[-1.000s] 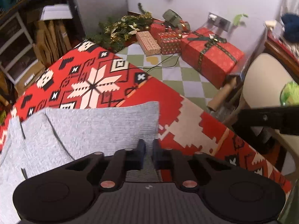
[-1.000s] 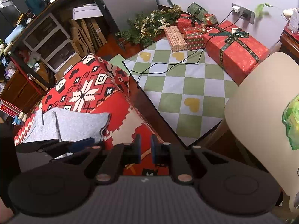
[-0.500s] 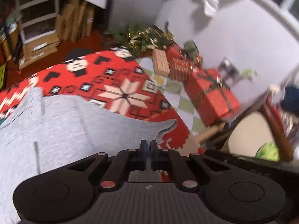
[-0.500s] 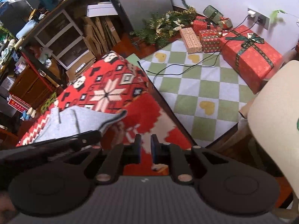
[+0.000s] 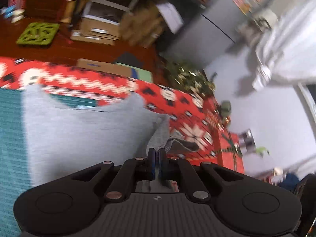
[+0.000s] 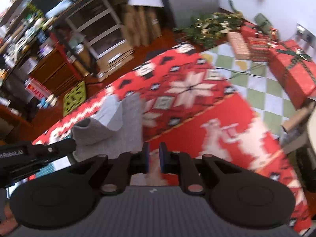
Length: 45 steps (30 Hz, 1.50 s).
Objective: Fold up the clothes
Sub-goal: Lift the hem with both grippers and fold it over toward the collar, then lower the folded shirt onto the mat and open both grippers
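Note:
A grey knit garment [image 5: 83, 130] lies on the red patterned tablecloth [image 5: 189, 106]. My left gripper [image 5: 157, 159] is shut on a corner of the grey garment and lifts it, so the cloth hangs in a fold. In the right wrist view the lifted grey garment [image 6: 122, 126] hangs from the left gripper's fingers [image 6: 59, 147] at the left. My right gripper [image 6: 154, 158] stands a little above the tablecloth [image 6: 197, 134], its jaws slightly apart with nothing between them. Both views are blurred by motion.
A teal cloth [image 5: 11, 138] lies at the table's left. Shelves and cardboard boxes [image 6: 102, 39] stand beyond the table. Wrapped red presents [image 6: 292, 67] and a garland [image 6: 213, 25] sit on the checkered floor mat [image 6: 256, 83].
My left gripper has closed on the grey garment's corner and swung it up and to the left, folding it over. My right gripper has moved in over the tablecloth.

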{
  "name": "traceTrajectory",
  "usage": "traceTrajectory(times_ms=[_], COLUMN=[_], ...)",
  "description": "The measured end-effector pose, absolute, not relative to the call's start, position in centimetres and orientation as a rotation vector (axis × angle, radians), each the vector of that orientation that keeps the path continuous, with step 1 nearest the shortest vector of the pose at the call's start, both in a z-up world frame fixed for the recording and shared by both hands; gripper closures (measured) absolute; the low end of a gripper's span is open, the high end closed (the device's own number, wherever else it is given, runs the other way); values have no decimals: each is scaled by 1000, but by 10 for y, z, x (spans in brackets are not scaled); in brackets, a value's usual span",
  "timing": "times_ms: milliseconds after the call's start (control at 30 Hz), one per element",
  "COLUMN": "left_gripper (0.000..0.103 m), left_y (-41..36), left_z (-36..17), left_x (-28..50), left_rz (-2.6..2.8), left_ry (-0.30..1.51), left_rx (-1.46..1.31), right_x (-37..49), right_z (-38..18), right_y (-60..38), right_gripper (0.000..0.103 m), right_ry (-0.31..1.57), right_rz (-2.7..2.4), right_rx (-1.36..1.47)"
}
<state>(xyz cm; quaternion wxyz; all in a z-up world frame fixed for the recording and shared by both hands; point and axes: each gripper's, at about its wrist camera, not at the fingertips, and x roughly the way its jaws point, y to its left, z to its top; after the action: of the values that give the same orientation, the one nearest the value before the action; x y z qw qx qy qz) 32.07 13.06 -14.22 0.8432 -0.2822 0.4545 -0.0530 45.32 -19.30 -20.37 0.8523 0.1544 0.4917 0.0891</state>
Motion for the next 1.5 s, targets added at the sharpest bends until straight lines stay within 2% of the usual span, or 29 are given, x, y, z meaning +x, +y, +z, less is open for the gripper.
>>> traceTrajectory(times_ms=[400,700,933,1067,1233,1300,1333,1500], left_gripper=[99,98,95,95,94,87,80,77], left_y=[224,254,263,248,212,198,190,167], left_z=[-188,-218,-216,-212,-210,-211,-212,-216], left_x=[293,276,279,276,271,271,270,272], left_rz=[49,137,98,2,-173,-226,-253,-337], left_ry=[1001,1040,1043,1085,1120,1112,1106,1072], left_rx=[-814,-953,-931,-825,-516,-377,-308,-60], right_x=[446,445,437,427,416,415,414,412], right_z=[-209,-218,-222,-222,-227,-229,-230,-230], right_y=[-81,-59,-52,-50,-56,-63,-66,-76], right_gripper=[90,89,89,89,89,89,89,89], right_ry=[1097,1139,1170,1195,1228,1241,1245,1248], right_rz=[337,382,433,481,493,478,471,447], right_rx=[215,146,95,55,26,42,44,47])
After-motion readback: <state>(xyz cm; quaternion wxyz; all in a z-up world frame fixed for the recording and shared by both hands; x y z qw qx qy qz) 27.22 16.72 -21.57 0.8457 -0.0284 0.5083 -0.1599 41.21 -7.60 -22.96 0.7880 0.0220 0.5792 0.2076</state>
